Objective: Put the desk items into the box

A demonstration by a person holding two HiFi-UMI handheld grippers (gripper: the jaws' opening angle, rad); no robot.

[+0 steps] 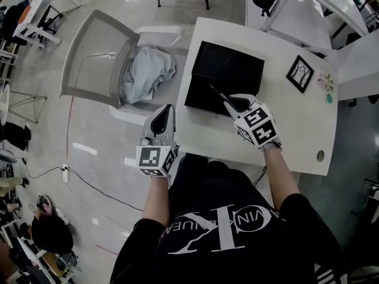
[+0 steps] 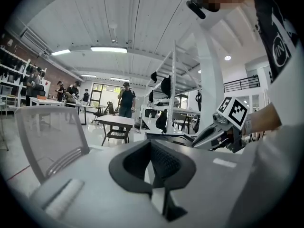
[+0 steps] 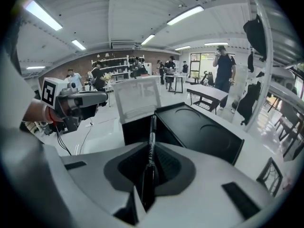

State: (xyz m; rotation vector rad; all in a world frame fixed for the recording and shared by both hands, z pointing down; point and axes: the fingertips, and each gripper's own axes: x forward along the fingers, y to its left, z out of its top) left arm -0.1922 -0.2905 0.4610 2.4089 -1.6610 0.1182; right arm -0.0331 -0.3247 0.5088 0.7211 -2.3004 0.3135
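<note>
A black open box (image 1: 224,76) lies on the white desk (image 1: 284,135); in the right gripper view the box (image 3: 199,129) is just ahead. My right gripper (image 1: 235,103) is shut on a black pen (image 1: 215,92), whose tip reaches over the box's near edge. The pen (image 3: 151,137) stands out forward between the jaws of the right gripper (image 3: 148,167). My left gripper (image 1: 166,112) hangs off the desk's left edge, over the floor, shut with nothing in it. Its jaws meet in the left gripper view (image 2: 153,167). A black-framed picture (image 1: 300,73) lies at the desk's far right.
Small pale and green items (image 1: 325,83) lie near the desk's right edge. A grey chair (image 1: 95,58) with a grey cloth (image 1: 148,70) on it stands left of the desk. A round cable hole (image 1: 320,155) is at the near right corner.
</note>
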